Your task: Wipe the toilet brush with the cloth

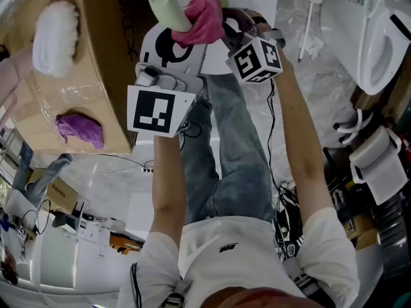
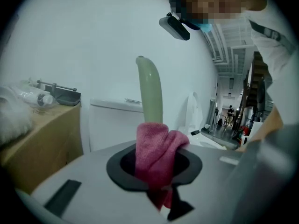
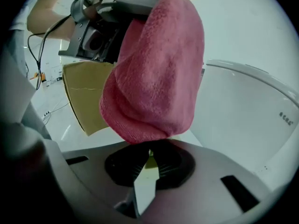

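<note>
left gripper (image 2: 161, 197) jaws are clenched on the pink cloth (image 2: 159, 148), which wraps the pale green toilet brush (image 2: 149, 87) rising beyond them. right gripper (image 3: 149, 161) jaws pinch the brush's end, with the cloth just above their tips. cardboard box (image 1: 103, 69), left of both jaws, carries a white fluffy pad (image 1: 54, 37) and a purple rag (image 1: 80, 128). toilet (image 1: 376, 43) stands well to their right.

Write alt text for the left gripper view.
The left gripper pinches a pink terry cloth bunched against a pale green toilet brush handle that stands upright. A white toilet tank and a brown cardboard box sit behind.
</note>
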